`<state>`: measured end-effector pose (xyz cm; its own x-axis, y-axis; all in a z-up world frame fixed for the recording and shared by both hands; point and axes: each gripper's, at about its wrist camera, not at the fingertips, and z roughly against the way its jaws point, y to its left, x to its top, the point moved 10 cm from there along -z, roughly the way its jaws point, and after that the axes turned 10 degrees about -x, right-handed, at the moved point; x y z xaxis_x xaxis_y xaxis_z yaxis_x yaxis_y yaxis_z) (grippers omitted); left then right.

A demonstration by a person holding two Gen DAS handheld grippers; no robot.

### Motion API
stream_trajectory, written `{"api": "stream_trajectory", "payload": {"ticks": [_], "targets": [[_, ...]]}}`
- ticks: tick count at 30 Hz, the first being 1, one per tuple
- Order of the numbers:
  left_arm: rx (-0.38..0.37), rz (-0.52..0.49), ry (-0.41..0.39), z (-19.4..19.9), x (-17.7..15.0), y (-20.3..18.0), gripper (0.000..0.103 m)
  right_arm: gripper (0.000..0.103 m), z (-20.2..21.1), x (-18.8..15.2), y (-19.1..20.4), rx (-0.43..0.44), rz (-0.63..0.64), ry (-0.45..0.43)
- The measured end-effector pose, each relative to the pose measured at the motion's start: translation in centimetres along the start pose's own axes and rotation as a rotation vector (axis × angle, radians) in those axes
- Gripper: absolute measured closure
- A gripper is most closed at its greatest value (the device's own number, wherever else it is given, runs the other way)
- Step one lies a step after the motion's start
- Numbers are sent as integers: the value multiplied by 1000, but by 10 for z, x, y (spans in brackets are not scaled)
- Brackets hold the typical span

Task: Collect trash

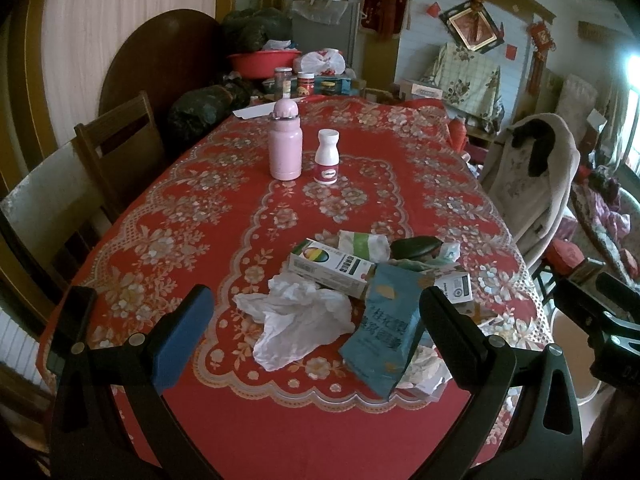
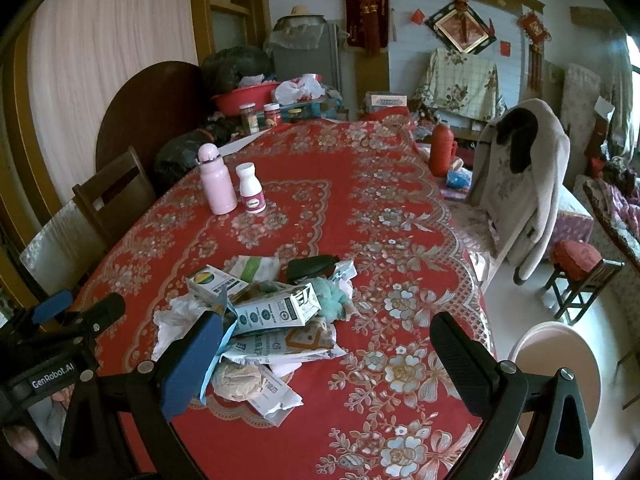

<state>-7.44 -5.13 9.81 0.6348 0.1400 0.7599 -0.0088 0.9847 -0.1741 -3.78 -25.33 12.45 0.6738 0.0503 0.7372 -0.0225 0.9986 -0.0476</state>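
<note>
- Left gripper (image 1: 316, 312) gapes wide above crumpled white tissue (image 1: 296, 320) (lower centre).
- Right gripper (image 2: 326, 348) wide, empty.
- Trash heap of cartons and wrappers (image 2: 272, 312) sits on red floral-clothed worktop (image 2: 360, 220).

On your table (image 1: 400, 152) the trash heap (image 2: 264, 320) lies near the front edge. In it, a tissue (image 1: 296, 320) sits at the left, a pouch (image 1: 384, 332) just to its right, and a carton (image 1: 332, 268) behind them both, touching them. A box (image 2: 280, 308) lies on top of the wrappers. Farther back, toward the left edge, a flask (image 1: 285, 144) stands upright with a pill bottle (image 1: 327, 156) just beside it on the right. Well behind, jars (image 1: 294, 82) stand at the far edge. A chair (image 1: 120, 148) stands along the left edge, and a bin (image 2: 560, 368) sits on the floor off the right front corner.
</note>
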Motion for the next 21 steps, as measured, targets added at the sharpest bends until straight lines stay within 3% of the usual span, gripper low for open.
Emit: {"api": "stream_trajectory", "payload": {"ticks": [12, 21], "targets": [[3, 0, 15, -4, -5, 10, 1, 0, -10, -10, -2, 7, 3, 38], [-48, 1, 75, -13, -17, 16, 1, 0, -29, -22, 0, 33, 11, 113]]}}
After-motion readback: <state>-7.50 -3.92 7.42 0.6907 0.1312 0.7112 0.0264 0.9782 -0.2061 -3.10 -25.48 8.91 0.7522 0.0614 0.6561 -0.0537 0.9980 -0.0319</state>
